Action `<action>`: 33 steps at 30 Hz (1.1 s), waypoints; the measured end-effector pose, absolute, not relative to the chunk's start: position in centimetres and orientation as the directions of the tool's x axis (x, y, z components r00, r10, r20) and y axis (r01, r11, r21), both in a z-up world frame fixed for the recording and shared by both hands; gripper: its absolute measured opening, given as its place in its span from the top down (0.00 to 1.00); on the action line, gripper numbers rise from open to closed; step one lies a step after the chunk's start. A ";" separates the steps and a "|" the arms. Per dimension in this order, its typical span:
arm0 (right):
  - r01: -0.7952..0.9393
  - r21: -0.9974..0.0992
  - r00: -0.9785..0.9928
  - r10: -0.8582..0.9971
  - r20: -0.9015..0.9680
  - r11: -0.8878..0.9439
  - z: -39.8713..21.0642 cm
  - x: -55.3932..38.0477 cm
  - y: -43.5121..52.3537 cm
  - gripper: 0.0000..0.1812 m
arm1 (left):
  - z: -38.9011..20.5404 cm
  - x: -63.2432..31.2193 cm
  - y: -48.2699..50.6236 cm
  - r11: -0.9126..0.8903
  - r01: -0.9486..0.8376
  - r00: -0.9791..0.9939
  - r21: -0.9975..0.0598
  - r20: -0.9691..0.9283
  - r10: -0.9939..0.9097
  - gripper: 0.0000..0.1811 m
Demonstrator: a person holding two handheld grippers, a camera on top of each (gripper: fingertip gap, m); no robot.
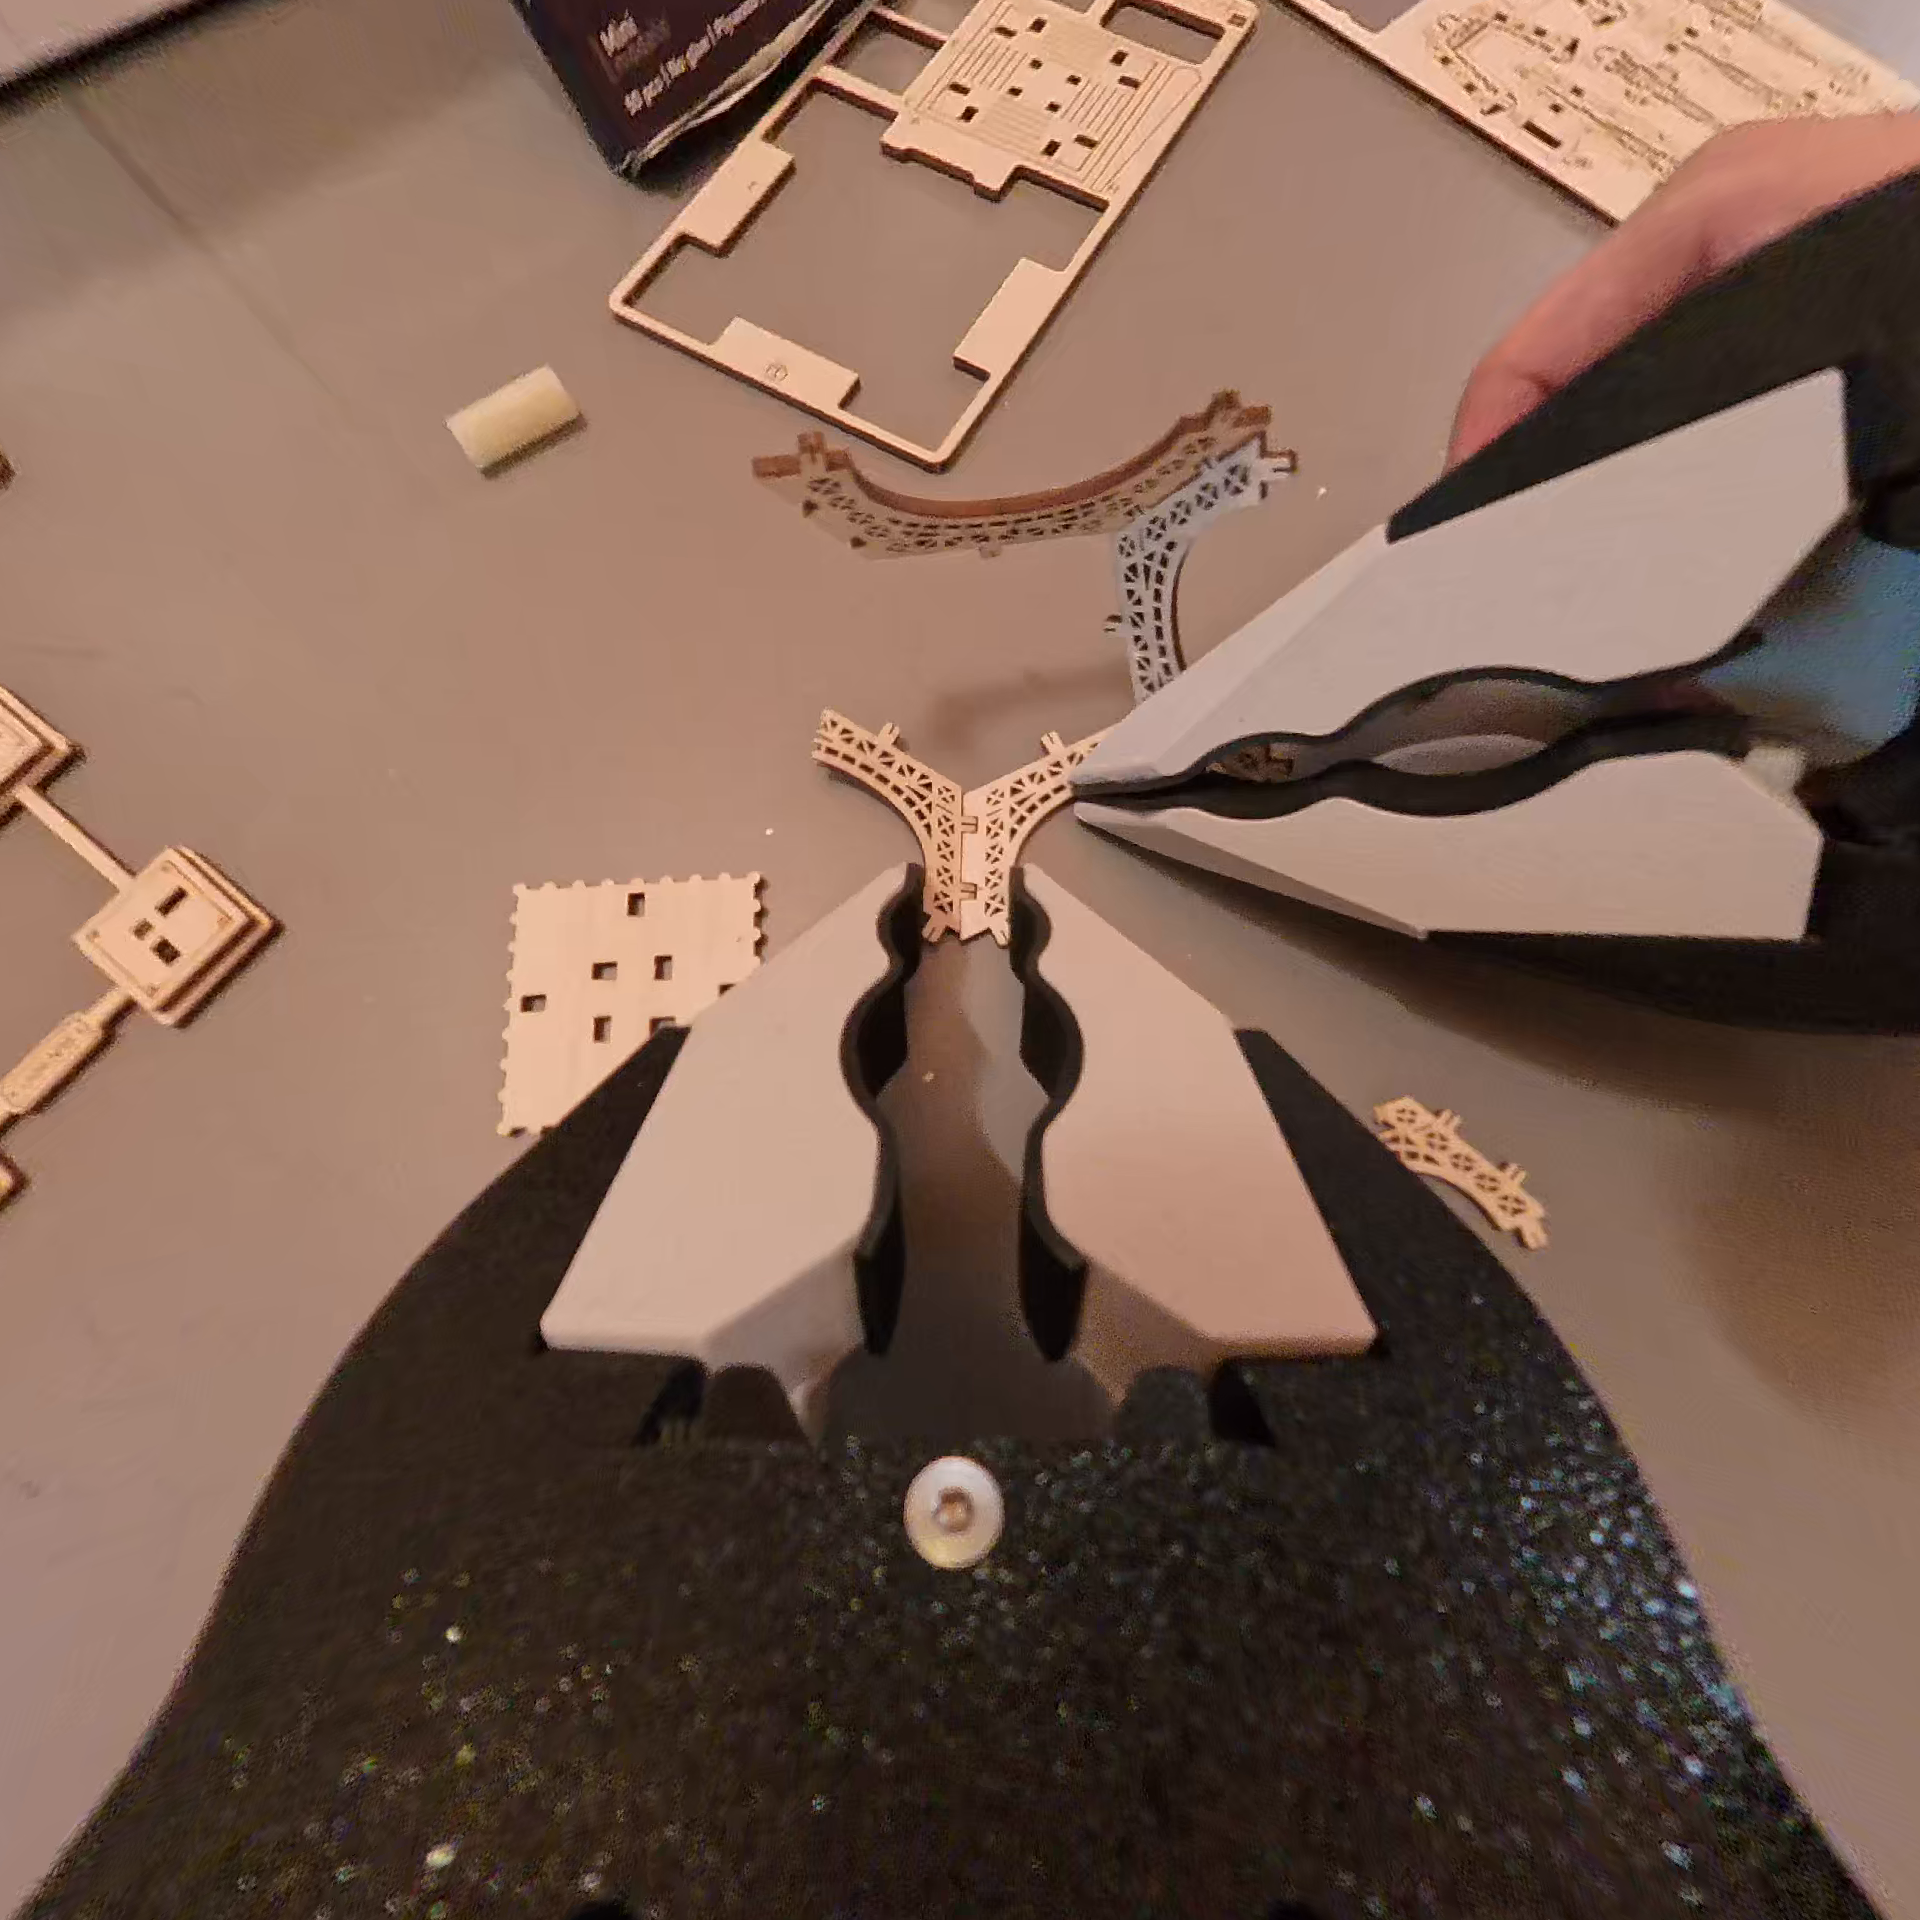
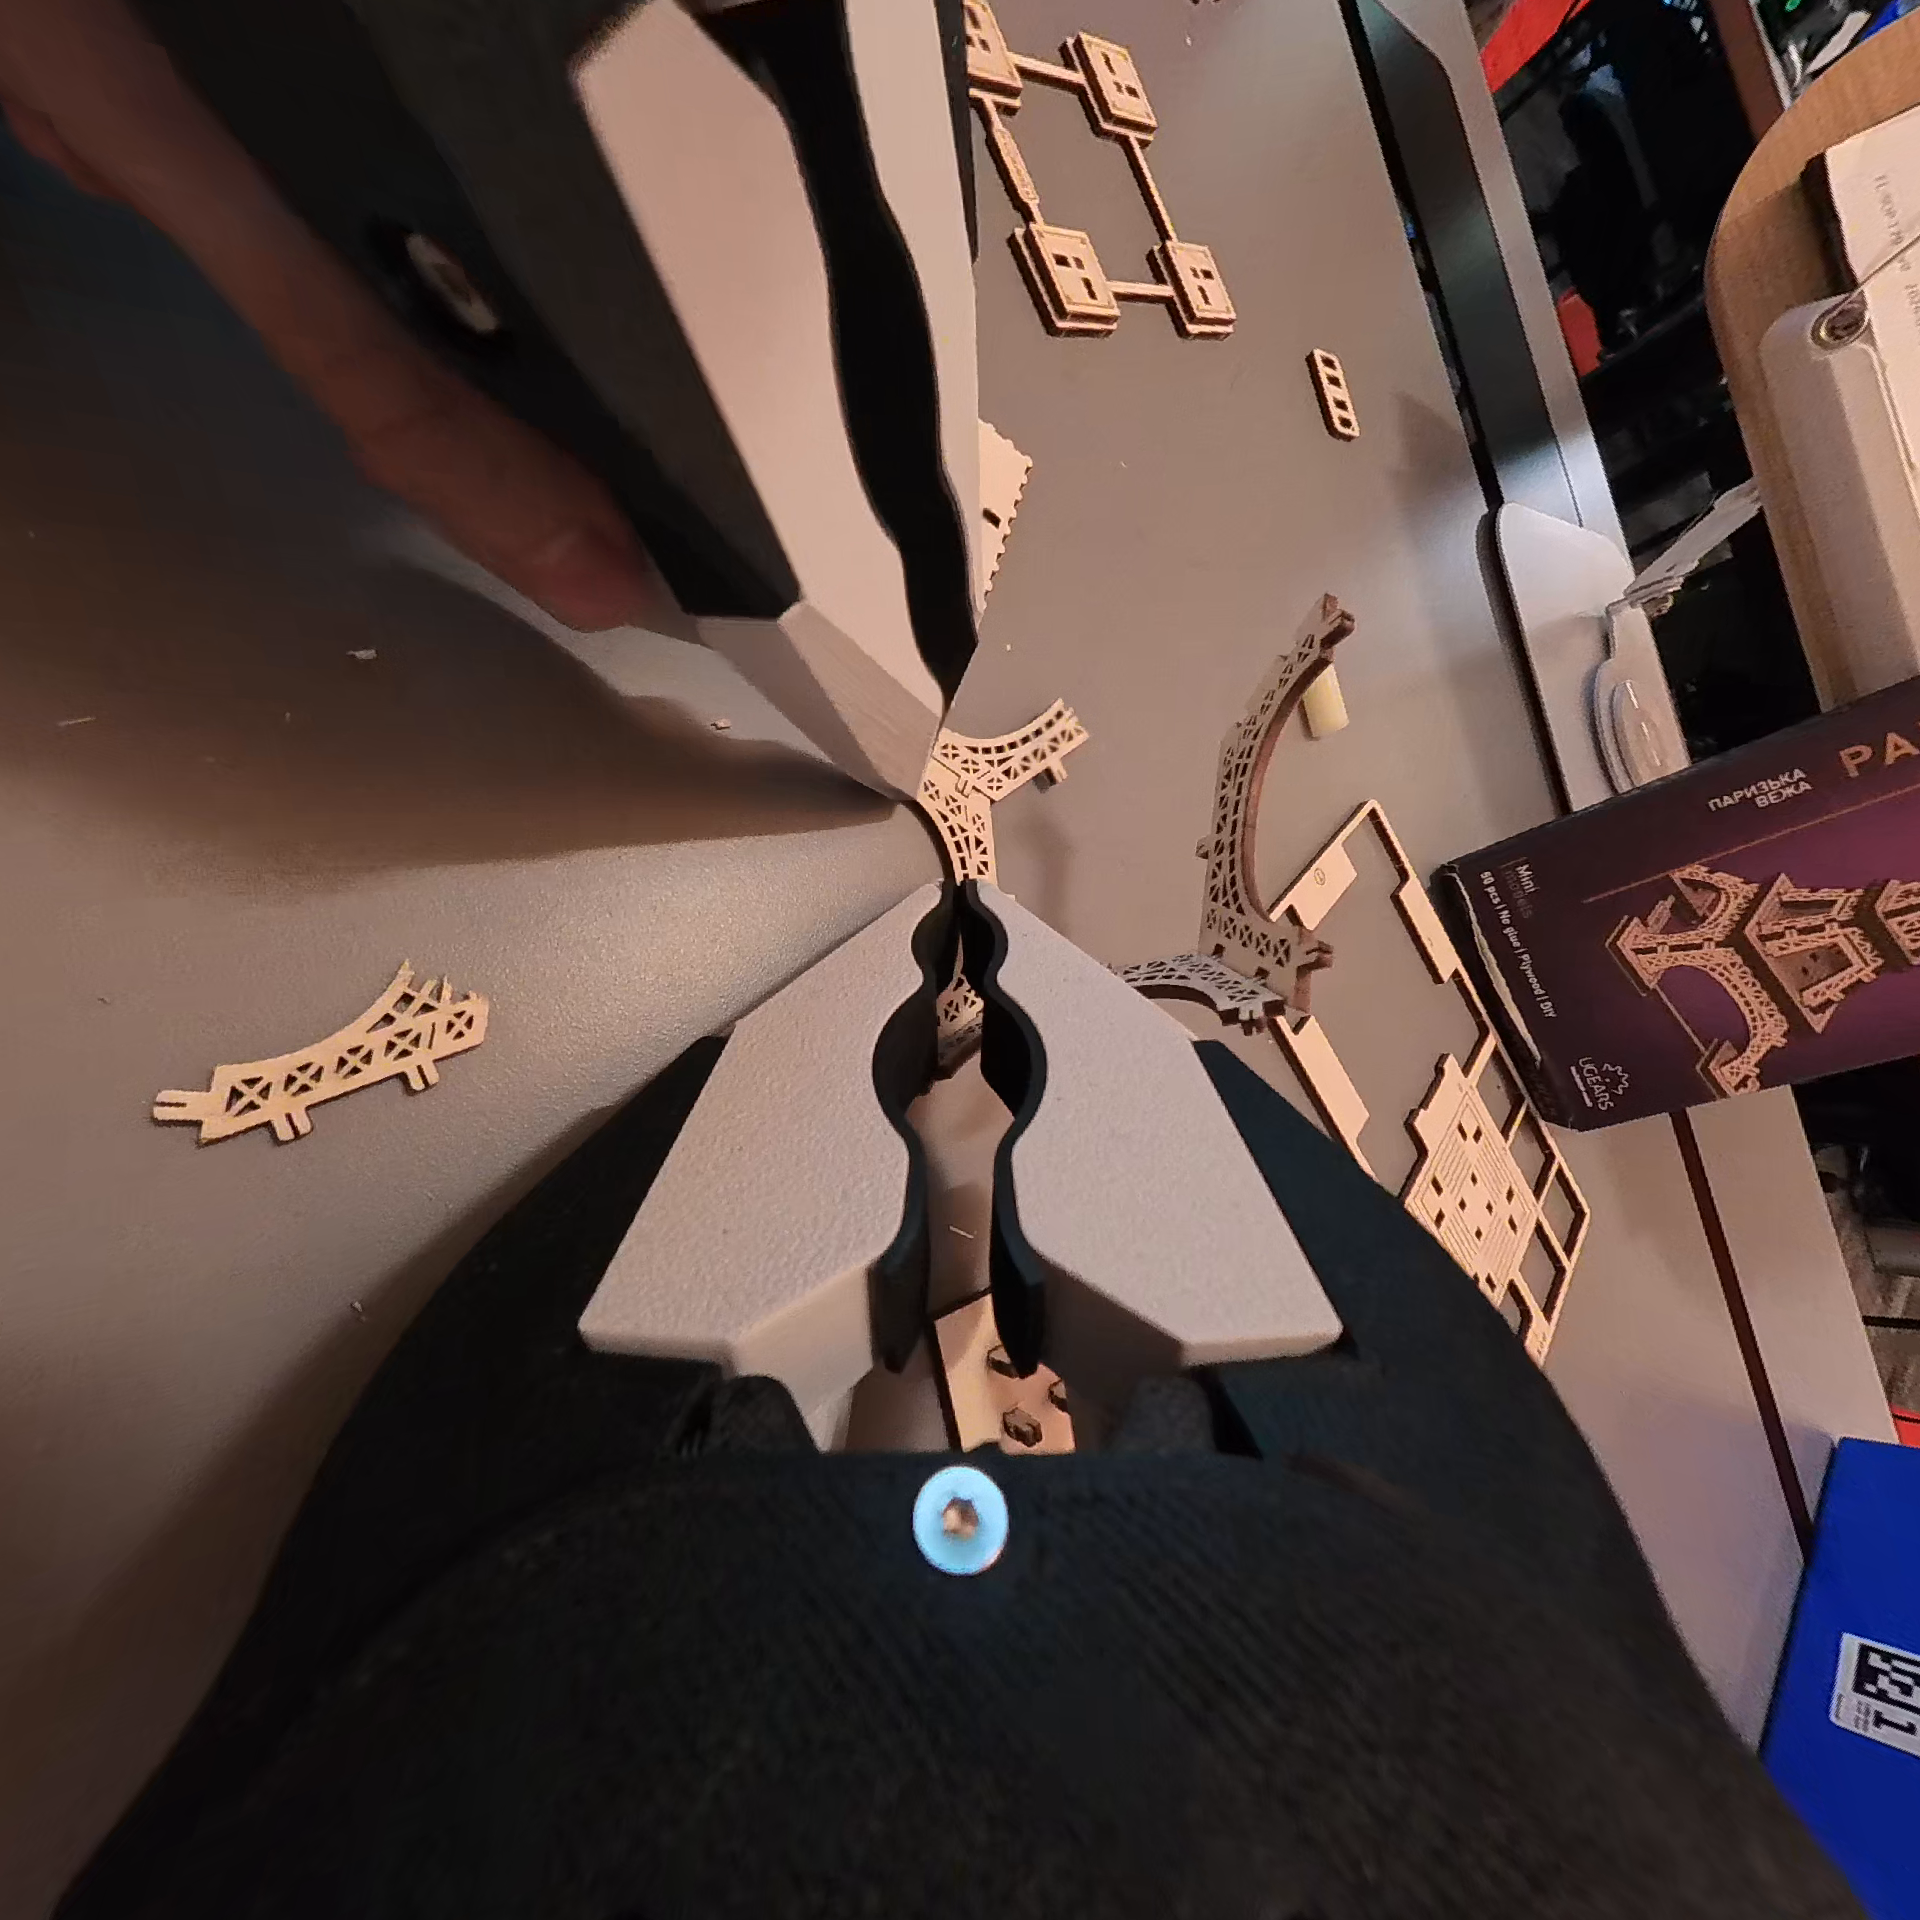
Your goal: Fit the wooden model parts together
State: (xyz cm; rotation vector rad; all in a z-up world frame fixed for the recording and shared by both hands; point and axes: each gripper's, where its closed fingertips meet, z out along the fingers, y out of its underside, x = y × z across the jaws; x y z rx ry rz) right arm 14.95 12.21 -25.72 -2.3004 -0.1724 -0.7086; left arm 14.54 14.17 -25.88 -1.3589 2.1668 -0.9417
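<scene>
Wood this thin looks light and easy to snap. I have my left gripper [image 1: 966, 914] pinching the bottom of two joined lattice pieces [image 1: 961, 831], dead centre. At three o'clock my right gripper [image 1: 1086, 795] squeezes one curved tip. I judge the thick joined stem safest to hold.

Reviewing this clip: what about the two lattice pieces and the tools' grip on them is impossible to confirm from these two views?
- Left wrist view: the right lattice piece has its outer end hidden inside the right tool.
- Left wrist view: whether the tabs along the seam with the left lattice piece are fully seated; too small.
- Right wrist view: the left tool covers the joint's far end.
- Right wrist view: the square slotted plate is mostly behind that tool.
</scene>
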 end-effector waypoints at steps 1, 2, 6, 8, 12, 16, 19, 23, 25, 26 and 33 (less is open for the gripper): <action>0.313 -0.599 0.841 -0.078 0.535 -0.737 -25.7 14.9 12.2 1.00 | -25.8 14.5 14.2 0.322 -0.598 -0.452 -0.734 -0.024 -0.892 0.93; 0.312 -0.600 0.842 -0.078 0.534 -0.737 -25.7 14.9 12.2 1.00 | -25.8 14.5 14.1 0.344 -0.580 -0.461 -0.738 -0.051 -0.886 0.93; 0.305 -0.608 0.848 -0.083 0.524 -0.733 -25.7 14.9 12.2 1.00 | -25.7 14.5 14.1 0.430 -0.521 -0.486 -0.737 -0.158 -0.860 0.93; 0.303 -0.607 0.847 -0.084 0.524 -0.735 -25.7 14.9 12.2 1.00 | -25.6 14.6 14.0 0.462 -0.501 -0.491 -0.732 -0.199 -0.848 0.93; 0.304 -0.604 0.845 -0.084 0.528 -0.737 -25.7 14.9 12.2 1.00 | -25.6 14.6 14.0 0.522 -0.463 -0.497 -0.717 -0.277 -0.822 0.93; 0.299 -0.607 0.847 -0.089 0.524 -0.737 -25.7 14.9 12.2 1.00 | -25.4 14.7 14.2 0.552 -0.436 -0.482 -0.711 -0.333 -0.810 0.99; 0.300 -0.605 0.846 -0.088 0.526 -0.737 -25.7 14.9 12.2 1.00 | -25.4 14.9 14.6 0.534 -0.455 -0.465 -0.713 -0.321 -0.825 0.92; 0.299 -0.607 0.847 -0.088 0.524 -0.737 -25.7 14.9 12.2 1.00 | -25.9 14.7 14.1 0.351 -0.584 -0.453 -0.732 -0.066 -0.889 0.77; 0.300 -0.605 0.846 -0.087 0.525 -0.737 -25.7 14.9 12.2 1.00 | -25.9 14.8 13.6 0.256 -0.633 -0.443 -0.730 0.070 -0.894 0.75; 0.301 -0.605 0.846 -0.087 0.526 -0.737 -25.7 14.9 12.2 1.00 | -25.9 14.7 13.2 0.251 -0.637 -0.462 -0.729 0.100 -0.881 0.81; 0.297 -0.611 0.851 -0.088 0.519 -0.734 -25.7 14.9 12.2 1.00 | -26.0 14.9 13.9 0.408 -0.549 -0.498 -0.730 -0.106 -0.861 0.92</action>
